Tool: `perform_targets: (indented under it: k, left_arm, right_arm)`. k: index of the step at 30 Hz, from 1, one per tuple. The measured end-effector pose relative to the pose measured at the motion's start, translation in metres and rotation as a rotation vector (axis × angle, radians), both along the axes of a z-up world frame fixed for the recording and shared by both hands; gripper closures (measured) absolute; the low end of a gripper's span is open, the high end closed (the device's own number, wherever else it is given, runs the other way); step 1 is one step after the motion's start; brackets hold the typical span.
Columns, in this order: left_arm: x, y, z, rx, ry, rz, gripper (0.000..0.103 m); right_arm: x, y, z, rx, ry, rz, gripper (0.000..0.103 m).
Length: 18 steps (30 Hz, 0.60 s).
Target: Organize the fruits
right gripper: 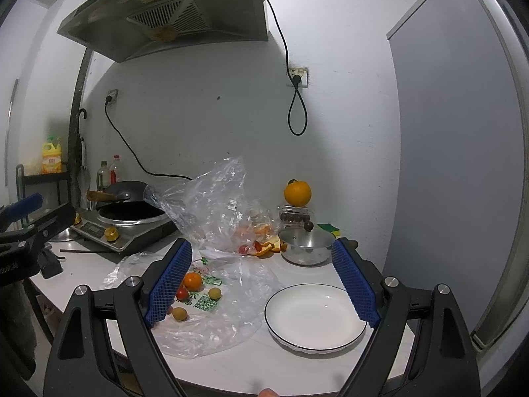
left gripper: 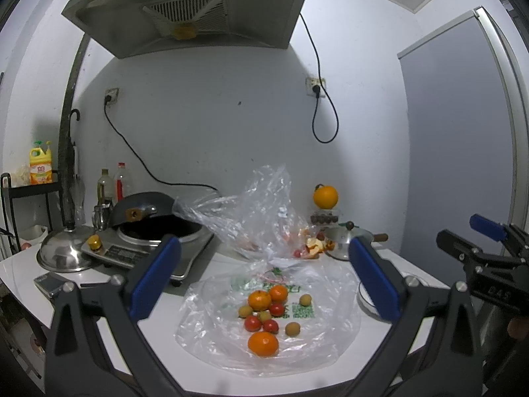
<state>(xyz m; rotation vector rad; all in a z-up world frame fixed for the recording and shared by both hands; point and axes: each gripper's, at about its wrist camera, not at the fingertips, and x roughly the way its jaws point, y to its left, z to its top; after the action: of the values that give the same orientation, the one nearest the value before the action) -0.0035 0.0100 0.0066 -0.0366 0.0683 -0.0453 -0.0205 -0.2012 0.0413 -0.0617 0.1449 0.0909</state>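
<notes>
Task looks barely started, judging by the layout; white plate (right gripper: 315, 317) with a dark rim sits empty on the counter (right gripper: 231, 360), and every loose fruit is on the flattened clear plastic bag (left gripper: 205, 317) just left of it.

Left gripper (left gripper: 264, 278) hovers above the pile, jaws wide apart, nothing between the blue pads; right gripper (right gripper: 261, 284) likewise spread wide and empty, aimed over the gap between bag and plate.

Fruit pile, left wrist view: large mandarin (left gripper: 263, 344) nearest the camera; two smaller mandarins (left gripper: 260, 300) touching each other at the far side; three red cherry tomatoes (left gripper: 253, 323) mixed in between; several small tan-yellow round fruits (left gripper: 293, 329), type unclear, two of them lying a little apart to the right. All look whole and dry; round, so likely to roll on the slick film.

A second crumpled bag (right gripper: 215, 205) stands behind with peel scraps (right gripper: 266, 248) and a tomato or two near it; a big orange (right gripper: 297, 193) is perched on a small container by the wall; whether those count for the task can't be told.

Remaining: essentially everything, presumably moving pieces one by one to the plate.
</notes>
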Motion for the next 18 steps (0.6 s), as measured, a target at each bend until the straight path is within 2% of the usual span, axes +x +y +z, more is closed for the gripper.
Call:
perform_targets:
  k: [18]
  left_arm:
    - [0.0051, -0.0085, -0.0047, 0.012, 0.009, -0.030, 0.001]
  right_arm:
    - [0.0063, -0.0039, -0.0037, -0.005, 0.008, -0.007, 0.014]
